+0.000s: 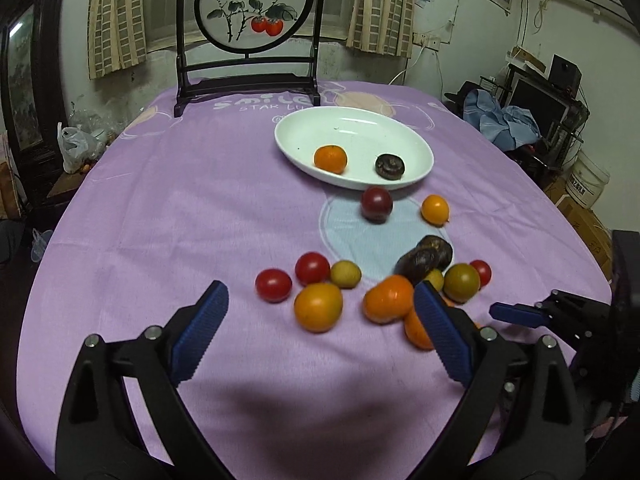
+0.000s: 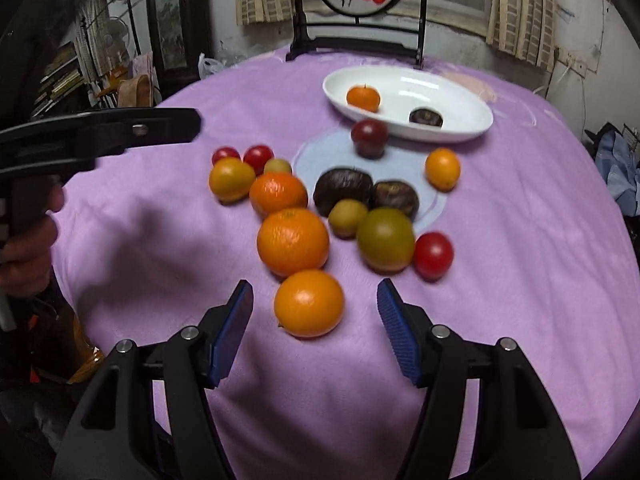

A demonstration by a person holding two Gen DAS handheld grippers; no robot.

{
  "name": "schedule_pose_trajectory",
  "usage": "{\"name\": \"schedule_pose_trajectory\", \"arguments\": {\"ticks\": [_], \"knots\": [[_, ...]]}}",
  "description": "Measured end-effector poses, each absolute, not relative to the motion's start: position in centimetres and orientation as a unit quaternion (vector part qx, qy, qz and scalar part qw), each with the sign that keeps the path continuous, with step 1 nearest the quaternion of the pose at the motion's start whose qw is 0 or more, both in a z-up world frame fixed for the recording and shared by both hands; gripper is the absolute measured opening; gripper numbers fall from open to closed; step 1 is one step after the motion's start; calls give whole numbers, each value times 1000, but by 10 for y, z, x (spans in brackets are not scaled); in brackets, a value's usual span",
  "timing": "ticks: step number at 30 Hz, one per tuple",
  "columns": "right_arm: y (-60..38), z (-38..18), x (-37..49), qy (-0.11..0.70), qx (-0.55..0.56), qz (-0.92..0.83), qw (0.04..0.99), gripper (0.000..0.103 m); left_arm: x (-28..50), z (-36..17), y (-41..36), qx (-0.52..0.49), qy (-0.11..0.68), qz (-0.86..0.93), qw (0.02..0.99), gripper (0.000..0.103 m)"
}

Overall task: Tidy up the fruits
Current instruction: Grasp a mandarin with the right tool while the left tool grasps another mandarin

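A white oval plate (image 1: 416, 142) (image 2: 468, 108) stands on the purple cloth and holds a small orange (image 1: 330, 158) (image 2: 363, 98) and a dark fruit (image 1: 389, 166) (image 2: 425, 117). Several loose fruits lie in front of it: red tomatoes (image 1: 273, 285), oranges (image 2: 292, 241), a green-brown tomato (image 2: 385, 239) and dark chestnut-like fruits (image 2: 342, 189). My left gripper (image 1: 320, 292) is open, with an orange-yellow fruit (image 1: 318, 306) just ahead between its fingers. My right gripper (image 2: 315, 292) is open, with an orange (image 2: 309, 303) between its fingertips, untouched.
A dark wooden stand with a round painted screen (image 1: 253, 2) stands at the table's far edge behind the plate. The right gripper's finger (image 1: 520, 313) shows in the left view, and the left gripper's arm (image 2: 120, 128) crosses the right view's left side. Room clutter surrounds the table.
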State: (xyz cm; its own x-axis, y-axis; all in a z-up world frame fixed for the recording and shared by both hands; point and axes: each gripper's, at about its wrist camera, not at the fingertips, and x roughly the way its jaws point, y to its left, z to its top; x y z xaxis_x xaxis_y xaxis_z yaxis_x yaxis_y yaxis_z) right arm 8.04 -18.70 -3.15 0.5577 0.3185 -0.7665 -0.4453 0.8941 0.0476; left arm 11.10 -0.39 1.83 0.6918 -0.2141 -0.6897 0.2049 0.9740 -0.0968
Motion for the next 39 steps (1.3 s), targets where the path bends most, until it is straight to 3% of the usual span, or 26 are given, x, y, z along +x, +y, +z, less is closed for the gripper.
{"name": "schedule_pose_trajectory", "arguments": {"ticks": [7,13,14,26,34,39], "knots": [[-181,-42,88,429,-81,200,877,64,103,12,2,-10,381,-115,917,95],[-185,-52,91,444,-71,204,870,47,99,9,4,-14,385,-113,916,95],[-185,-52,90,444,-70,204,869,41,98,9,3,-14,385,-114,916,95],[-242,-39,78,430,-7,159,889,40,96,-20,-53,7,427,-202,882,94],[-260,-36,72,425,8,154,892,40,101,-36,-91,31,447,-237,862,70],[-265,-35,73,424,14,153,893,40,112,-44,-103,41,457,-233,857,61]]}}
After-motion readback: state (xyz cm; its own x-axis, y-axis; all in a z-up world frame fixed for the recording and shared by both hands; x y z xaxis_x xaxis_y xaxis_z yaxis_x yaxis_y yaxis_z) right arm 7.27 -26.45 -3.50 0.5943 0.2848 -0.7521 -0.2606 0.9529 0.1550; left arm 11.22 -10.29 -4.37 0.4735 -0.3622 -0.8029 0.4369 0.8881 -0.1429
